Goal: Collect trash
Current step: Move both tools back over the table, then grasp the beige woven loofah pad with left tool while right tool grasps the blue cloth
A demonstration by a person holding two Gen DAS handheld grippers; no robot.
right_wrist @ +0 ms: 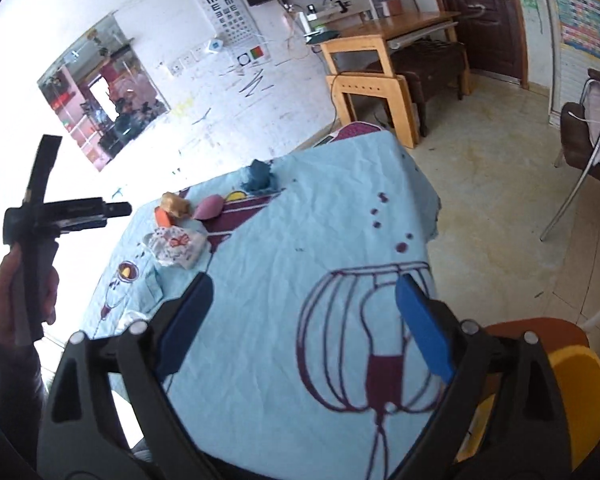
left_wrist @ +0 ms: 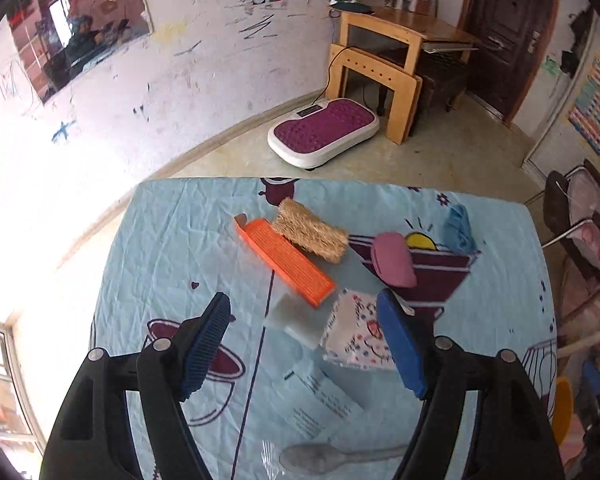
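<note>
A table under a light blue cloth carries the litter. In the left wrist view the left gripper hangs over it, jaws apart and empty. A patterned wrapper lies between its fingertips, toward the 3 o'clock finger; an orange box sits at 12 o'clock, with a straw-coloured scrubber touching its far side. A plastic spoon lies at 6 o'clock. The right gripper, jaws wide apart over bare cloth, has the litter pile well apart at 10 o'clock.

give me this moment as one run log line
left gripper: open, empty, above patterned wrapper | right gripper: open, empty, over tablecloth | orange box: untouched
</note>
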